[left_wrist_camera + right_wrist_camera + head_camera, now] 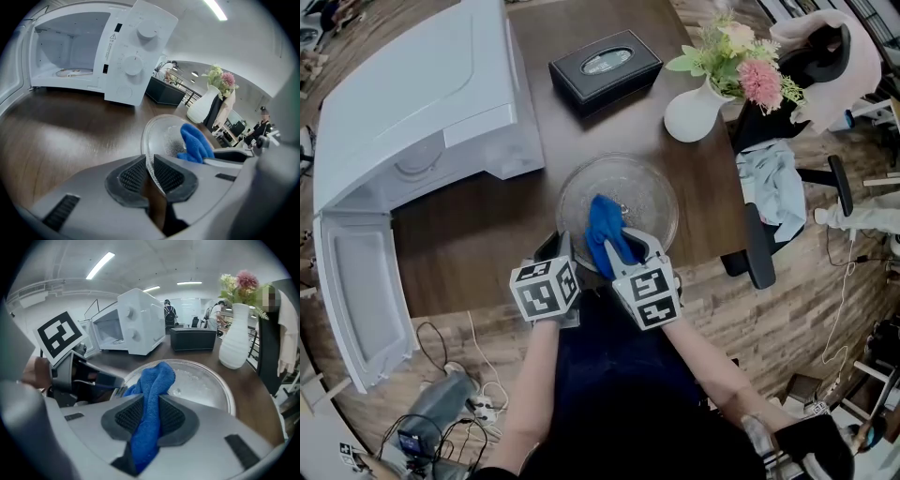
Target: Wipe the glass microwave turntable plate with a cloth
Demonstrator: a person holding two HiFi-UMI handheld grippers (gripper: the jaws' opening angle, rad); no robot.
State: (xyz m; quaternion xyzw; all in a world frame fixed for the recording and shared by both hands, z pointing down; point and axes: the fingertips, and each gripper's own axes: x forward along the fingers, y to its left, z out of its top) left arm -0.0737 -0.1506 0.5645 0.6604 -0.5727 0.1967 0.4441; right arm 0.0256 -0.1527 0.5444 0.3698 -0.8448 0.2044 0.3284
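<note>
Wiping: blue cloth [602, 230] on glass turntable plate [652, 197]
Left tool [150, 174] clamps the plate's near rim on the bench [487, 234]; right tool [150, 416], clamped on the cloth, sits just beside, most of the plate ahead.

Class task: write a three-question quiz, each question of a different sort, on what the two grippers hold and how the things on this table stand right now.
1. True or false: the right gripper pinches the blue terry cloth between its fingers.
2. Fill in the gap: the white microwave oven stands with its door ____.
3. Pick one. The left gripper is shut on: A) the cloth; B) the rim of the round clear glass turntable plate; C) the microwave's door.

Key: 1 true; 2 open; 3 B.
</note>
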